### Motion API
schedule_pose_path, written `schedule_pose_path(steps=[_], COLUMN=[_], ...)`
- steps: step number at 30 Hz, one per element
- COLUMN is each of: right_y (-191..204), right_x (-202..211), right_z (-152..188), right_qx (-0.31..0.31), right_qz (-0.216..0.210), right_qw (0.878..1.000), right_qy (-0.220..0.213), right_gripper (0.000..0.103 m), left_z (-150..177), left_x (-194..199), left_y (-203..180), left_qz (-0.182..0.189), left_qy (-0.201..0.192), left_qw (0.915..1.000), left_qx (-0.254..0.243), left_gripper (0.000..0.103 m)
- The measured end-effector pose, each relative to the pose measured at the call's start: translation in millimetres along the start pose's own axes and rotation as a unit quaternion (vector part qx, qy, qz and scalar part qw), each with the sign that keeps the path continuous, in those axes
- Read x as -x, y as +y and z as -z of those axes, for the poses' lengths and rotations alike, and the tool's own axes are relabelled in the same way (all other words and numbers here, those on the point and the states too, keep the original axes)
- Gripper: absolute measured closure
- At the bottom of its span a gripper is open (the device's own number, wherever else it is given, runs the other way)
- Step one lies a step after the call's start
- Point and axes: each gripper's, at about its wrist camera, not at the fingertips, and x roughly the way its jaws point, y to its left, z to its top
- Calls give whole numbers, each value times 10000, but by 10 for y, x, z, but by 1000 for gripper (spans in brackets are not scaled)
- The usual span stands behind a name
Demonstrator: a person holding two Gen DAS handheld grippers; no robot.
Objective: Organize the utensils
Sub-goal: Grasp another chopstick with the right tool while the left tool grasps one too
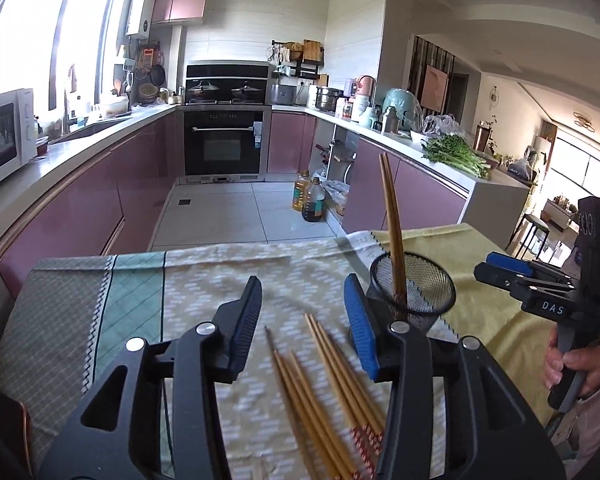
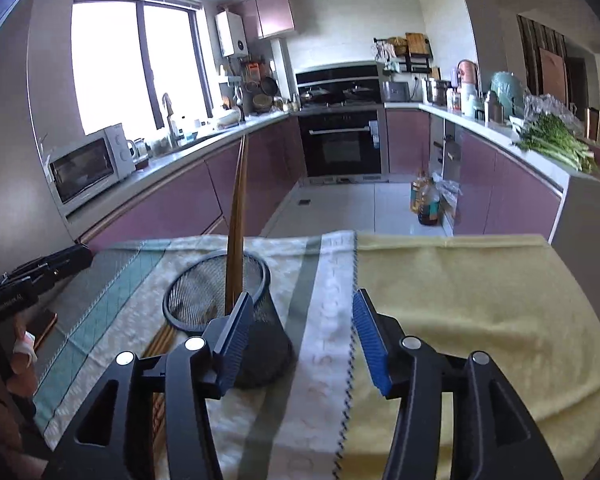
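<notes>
Left tongs (image 1: 302, 312) are hanging released over the loose chopsticks (image 1: 328, 384) lying on the cloth-covered counter (image 1: 204, 276), nothing between them. Just right, a mesh cup (image 1: 414, 288) is holding two chopsticks upright (image 1: 392, 232). Right tongs (image 2: 300, 320) are sitting released too, empty, beside the cup.

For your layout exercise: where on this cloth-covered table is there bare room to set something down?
Free: the yellow towel, right of the black mesh cup. Also the grey-green cloth end. Crowded: the loose wooden chopsticks beside the cup.
</notes>
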Motion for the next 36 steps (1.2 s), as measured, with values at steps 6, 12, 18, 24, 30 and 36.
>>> schedule_pose_path(steps=[6,12,18,24,30,36], right_y=[204,711,963,1066,1134,1151], right_x=[70,-60,-347,-543,-671,-719], right_z=[266,439,519,564,569,566], right_qx=[149,560,594,583,607,661], right_qz=[-363,-987,-1096,-1047,-909,-795], right_qw=[9988,9908,9844,9803,9787,9785], right_qy=[280,738,1245,1572,1739,1785], right_gripper=[50,50,58,70,79,81], left_z=[331,618,761,859,898,931], left_x=[34,-100,-284,-398,-463,-576], left_y=[68,66,102,108,94,74], left_qz=[-128,-331,-301,-258,-143,-85], left_qy=[360,952,1441,1681,1780,1962], left_qw=[9992,9949,9890,9853,9836,9798], left_qx=[76,-106,-112,-186,-269,-378], left_gripper=[53,54,62,66,71,73])
